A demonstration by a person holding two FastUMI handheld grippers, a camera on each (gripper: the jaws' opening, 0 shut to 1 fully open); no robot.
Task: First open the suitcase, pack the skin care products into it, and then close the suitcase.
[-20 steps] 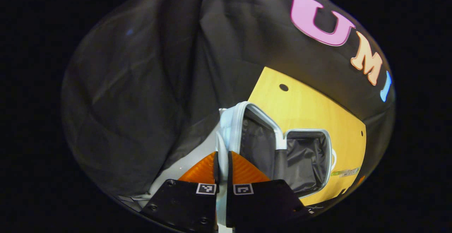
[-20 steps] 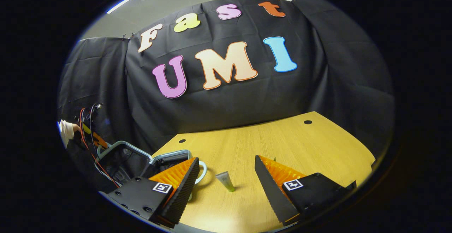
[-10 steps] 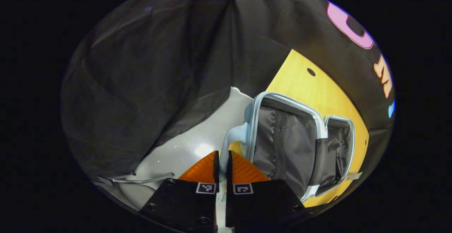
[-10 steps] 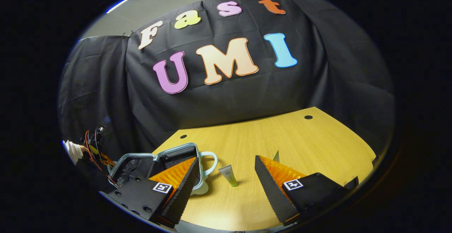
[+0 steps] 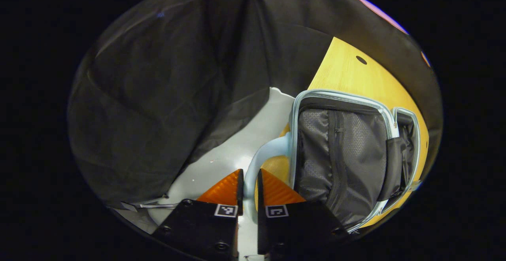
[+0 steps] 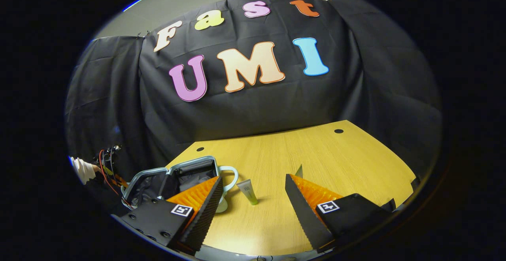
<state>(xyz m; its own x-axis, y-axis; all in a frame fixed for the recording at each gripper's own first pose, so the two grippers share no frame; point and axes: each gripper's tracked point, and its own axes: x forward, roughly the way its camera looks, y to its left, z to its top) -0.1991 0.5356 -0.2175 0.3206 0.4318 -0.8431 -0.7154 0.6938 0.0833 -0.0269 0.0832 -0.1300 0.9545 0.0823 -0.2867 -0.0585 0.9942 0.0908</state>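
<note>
Two hand-held grippers with orange ribbed fingers and black bodies. Left hand-held gripper (image 5: 248, 182): fingers nearly together, clamped on the pale-blue curved handle (image 5: 264, 157) of the small light-blue suitcase (image 5: 348, 158). Suitcase: lying open on the yellow wooden counter (image 5: 355, 75), both halves lined in dark grey fabric, zip running down the nearer half's mesh panel. Right hand-held gripper (image 6: 253, 191): fingers spread wide, gripping nothing, above the counter (image 6: 316, 154). Small grey-and-green skin care tube (image 6: 247, 191): lying on the counter between the right gripper's fingertips in its own view, just beside the suitcase's (image 6: 174, 176) far handle. A white-sleeved hand (image 6: 84, 169) at that view's left edge
</note>
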